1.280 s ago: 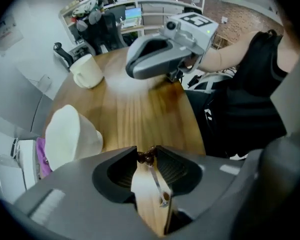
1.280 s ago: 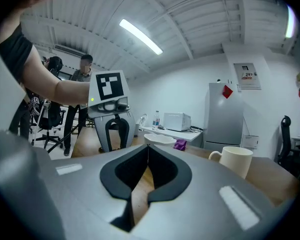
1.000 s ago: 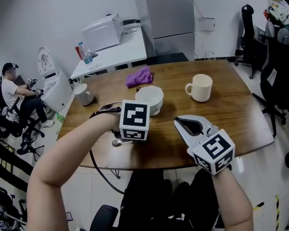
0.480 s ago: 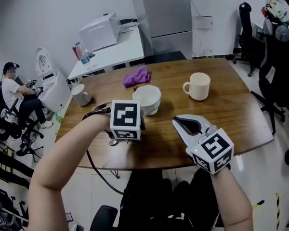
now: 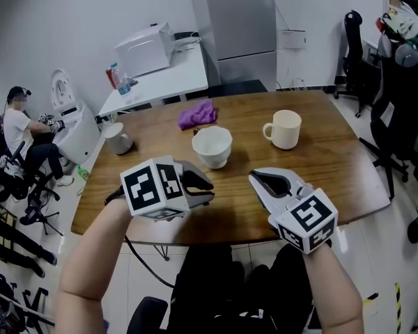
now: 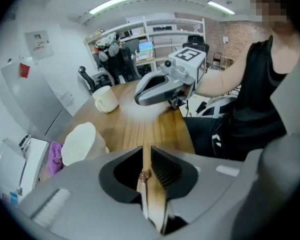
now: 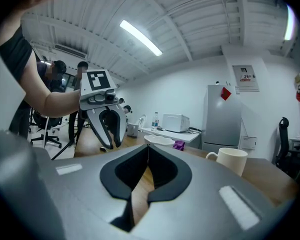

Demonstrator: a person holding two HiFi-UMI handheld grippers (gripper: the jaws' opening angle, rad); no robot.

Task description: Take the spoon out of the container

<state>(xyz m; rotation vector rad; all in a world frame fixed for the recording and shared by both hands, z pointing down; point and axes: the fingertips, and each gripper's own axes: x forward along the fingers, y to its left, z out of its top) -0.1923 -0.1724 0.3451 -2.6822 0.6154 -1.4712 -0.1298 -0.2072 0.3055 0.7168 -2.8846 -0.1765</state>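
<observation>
The white bowl (image 5: 212, 145) stands mid-table, also seen in the left gripper view (image 6: 79, 143) and the right gripper view (image 7: 159, 140). No spoon shows in any current view; where it lay is hidden behind my left gripper (image 5: 205, 186). That gripper hovers above the table's front edge, a little nearer than the bowl. Its jaws have just been closing to a narrow gap (image 6: 146, 156) through which bare wood shows, with no spoon between them. My right gripper (image 5: 259, 177) rests to the right of it, jaws together (image 7: 147, 149) and empty.
A cream mug (image 5: 284, 129) stands right of the bowl, a purple cloth (image 5: 197, 113) behind it, and a grey cup (image 5: 118, 138) at the table's left edge. A white side table with a microwave (image 5: 145, 47) is behind, a seated person (image 5: 17, 127) at left, and office chairs (image 5: 397, 117) at right.
My left gripper has lifted off the table and tipped, its marker cube swinging left. The spoon that lay by the front edge is now hidden. The right gripper has stayed put.
</observation>
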